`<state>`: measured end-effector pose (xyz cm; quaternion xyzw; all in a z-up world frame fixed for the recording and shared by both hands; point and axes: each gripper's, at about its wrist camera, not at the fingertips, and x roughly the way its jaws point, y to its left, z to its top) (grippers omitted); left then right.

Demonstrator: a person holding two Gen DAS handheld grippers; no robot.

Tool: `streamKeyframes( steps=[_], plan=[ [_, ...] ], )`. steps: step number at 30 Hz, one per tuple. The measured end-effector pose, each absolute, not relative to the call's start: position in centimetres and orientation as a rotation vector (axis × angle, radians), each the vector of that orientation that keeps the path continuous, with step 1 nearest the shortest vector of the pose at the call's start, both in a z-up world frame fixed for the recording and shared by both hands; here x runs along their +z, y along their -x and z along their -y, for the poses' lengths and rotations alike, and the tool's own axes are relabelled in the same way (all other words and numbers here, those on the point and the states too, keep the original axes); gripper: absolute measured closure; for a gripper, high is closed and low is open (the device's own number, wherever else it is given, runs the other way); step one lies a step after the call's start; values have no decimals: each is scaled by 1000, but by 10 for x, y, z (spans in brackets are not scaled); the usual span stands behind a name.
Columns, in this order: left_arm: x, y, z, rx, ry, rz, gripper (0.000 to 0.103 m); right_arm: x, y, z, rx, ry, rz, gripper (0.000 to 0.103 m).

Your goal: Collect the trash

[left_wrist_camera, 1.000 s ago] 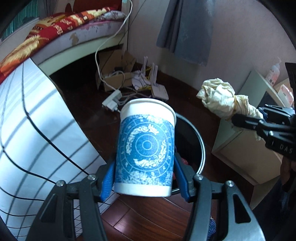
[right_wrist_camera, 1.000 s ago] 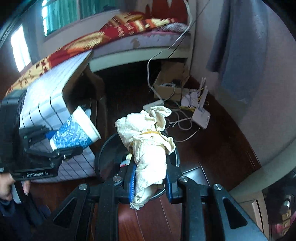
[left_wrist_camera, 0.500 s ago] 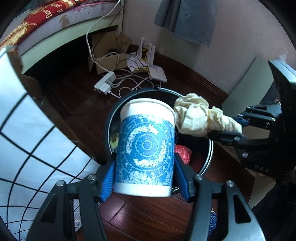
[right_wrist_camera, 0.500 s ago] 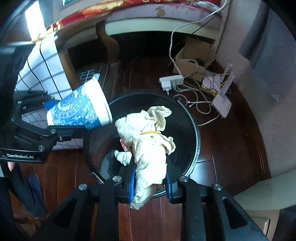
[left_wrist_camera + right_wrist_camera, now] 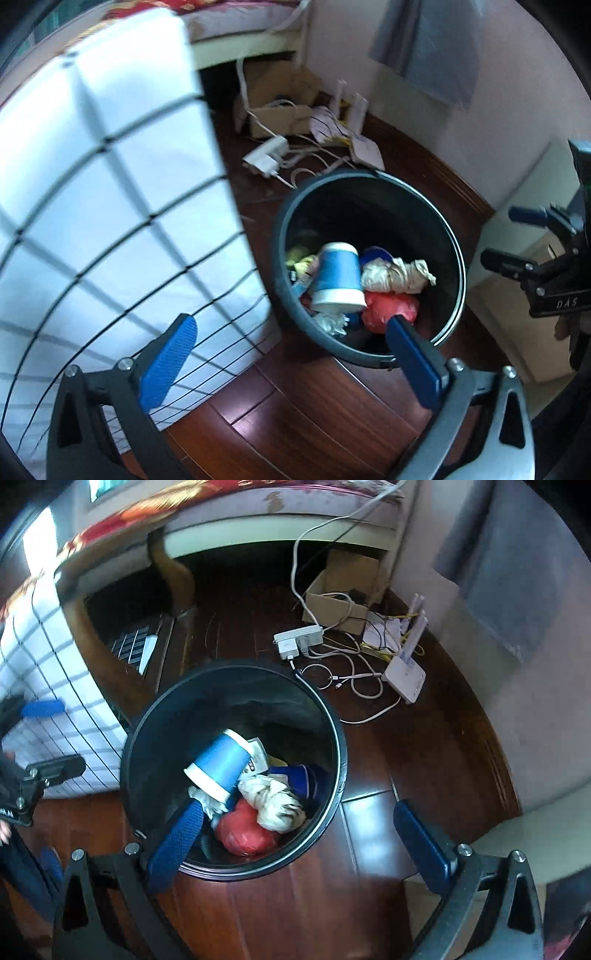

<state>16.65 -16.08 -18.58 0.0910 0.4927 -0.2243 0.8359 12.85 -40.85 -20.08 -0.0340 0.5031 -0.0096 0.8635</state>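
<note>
Both my jaws have just sprung wide and hold nothing; the paper cup and crumpled paper lie inside the black bin; my left gripper hangs at its rim, so lifting away carelessly could tip it, spilling trash onto the floor; my right gripper risks likewise.

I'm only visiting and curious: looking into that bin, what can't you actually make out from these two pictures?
- Bottom of the bin: both views, buried under the blue cup, crumpled paper and red bag.
- The cup's printed pattern: both views, motion blur.
- Small items under the cup: left wrist view, mostly covered.
- Contents of the cardboard box: right wrist view, too small and dark.
</note>
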Motion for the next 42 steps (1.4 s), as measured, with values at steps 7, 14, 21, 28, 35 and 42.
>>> streamKeyframes(
  steps=[7,14,21,28,35,42],
  plan=[
    [-144,-148,139,-406,-179,-935,0,-176,-123,376,-47,44,-1039,0],
    [-114,-139,115,-334,-180,-889,0,-129,-112,341,-32,33,-969,0],
    [-90,-122,94,-273,-182,-841,0,-91,-99,306,11,52,-916,0],
    [-54,-101,69,-226,-154,-769,0,-52,-84,278,33,72,-857,0],
    [-20,-71,49,-207,-103,-695,0,-14,-56,251,36,98,-784,0],
    [2,-35,37,-177,-113,-639,0,15,-20,239,32,102,-728,0]
  ],
)
